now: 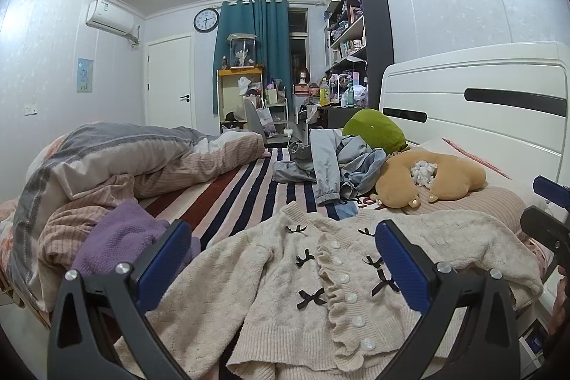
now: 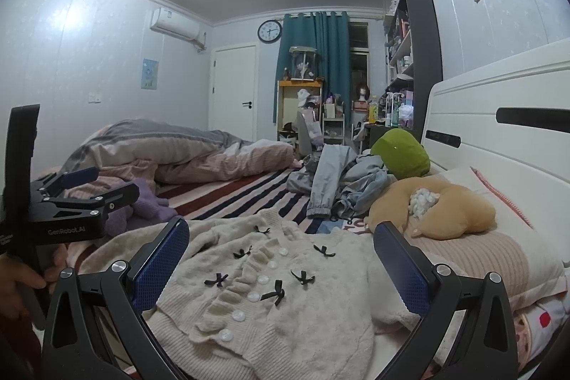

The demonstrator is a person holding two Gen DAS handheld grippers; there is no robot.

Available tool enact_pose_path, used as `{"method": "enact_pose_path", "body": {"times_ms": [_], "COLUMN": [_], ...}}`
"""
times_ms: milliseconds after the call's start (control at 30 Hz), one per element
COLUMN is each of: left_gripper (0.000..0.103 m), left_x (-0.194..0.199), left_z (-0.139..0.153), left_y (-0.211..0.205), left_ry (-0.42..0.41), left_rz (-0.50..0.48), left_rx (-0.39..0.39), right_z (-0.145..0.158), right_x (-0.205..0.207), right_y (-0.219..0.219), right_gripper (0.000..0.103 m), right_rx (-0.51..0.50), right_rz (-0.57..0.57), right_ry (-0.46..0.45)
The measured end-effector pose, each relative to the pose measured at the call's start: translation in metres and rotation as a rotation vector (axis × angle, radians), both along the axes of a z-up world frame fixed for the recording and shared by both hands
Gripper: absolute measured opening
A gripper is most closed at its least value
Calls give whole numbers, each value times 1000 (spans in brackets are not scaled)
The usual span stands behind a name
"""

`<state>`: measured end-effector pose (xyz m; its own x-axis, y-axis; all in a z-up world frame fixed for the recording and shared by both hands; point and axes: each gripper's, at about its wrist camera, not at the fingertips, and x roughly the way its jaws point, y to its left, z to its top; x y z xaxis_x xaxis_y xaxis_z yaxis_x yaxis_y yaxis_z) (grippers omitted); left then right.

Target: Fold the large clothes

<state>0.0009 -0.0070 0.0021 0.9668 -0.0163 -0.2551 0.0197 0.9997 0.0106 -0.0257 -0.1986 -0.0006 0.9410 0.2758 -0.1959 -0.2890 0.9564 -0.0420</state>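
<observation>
I see open striped sheet beyond the cardigan; quilt blocks the left, jeans and plush crowd the right.

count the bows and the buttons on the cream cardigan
On the cardigan:
bows: 6
buttons: 6
total: 12
</observation>
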Motion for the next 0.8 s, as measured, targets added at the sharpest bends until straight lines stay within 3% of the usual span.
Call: {"method": "enact_pose_path", "body": {"times_ms": [800], "left_gripper": [102], "left_x": [-1], "left_z": [0], "left_y": [0], "left_ry": [-1], "left_rz": [-3], "left_rx": [2], "right_z": [1], "right_x": [0], "right_y": [-1], "right_gripper": [103], "right_rx": [7], "right_rz": [1], "right_ry": [3]}}
